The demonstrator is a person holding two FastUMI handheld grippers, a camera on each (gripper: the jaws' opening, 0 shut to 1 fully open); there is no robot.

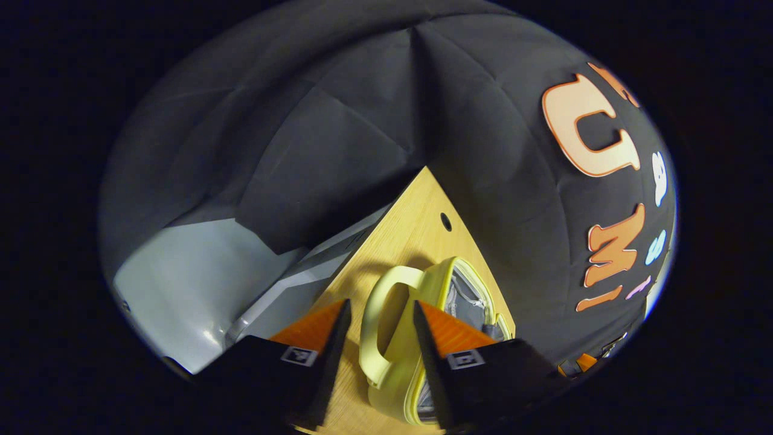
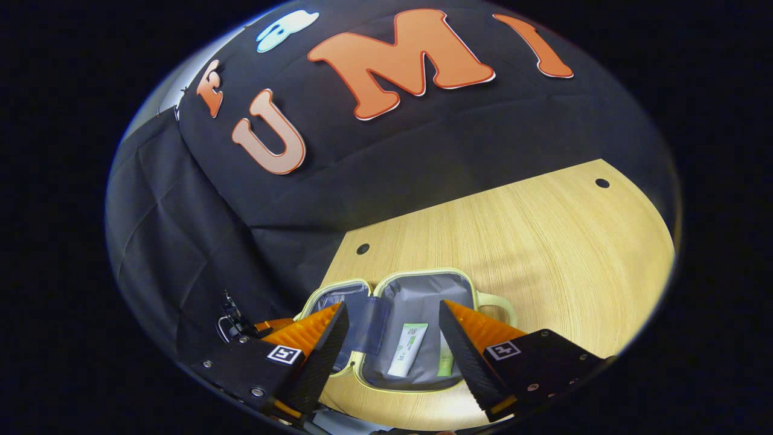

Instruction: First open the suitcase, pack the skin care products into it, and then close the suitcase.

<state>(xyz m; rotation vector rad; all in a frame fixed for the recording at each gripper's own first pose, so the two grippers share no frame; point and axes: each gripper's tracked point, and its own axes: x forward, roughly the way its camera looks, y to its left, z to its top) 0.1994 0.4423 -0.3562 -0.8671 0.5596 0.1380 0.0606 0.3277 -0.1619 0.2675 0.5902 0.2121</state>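
Pale yellow suitcase (image 2: pixel 416 326) lies open flat on the wooden table (image 2: pixel 543 241), lower centre of the right gripper view, two halves side by side, grey lining up. White tube (image 2: pixel 407 349) and a smaller green tube (image 2: pixel 445 362) already rest in the handled half, long axes pointing away from the camera. Right gripper (image 2: pixel 392 344) hangs just above that half, fingers spread wide, nothing held. Left gripper (image 1: pixel 377 344) spread too, empty, straddling the case handle (image 1: pixel 386 320) at lower centre without touching. Likely next: closing; left looks nearer the handle.
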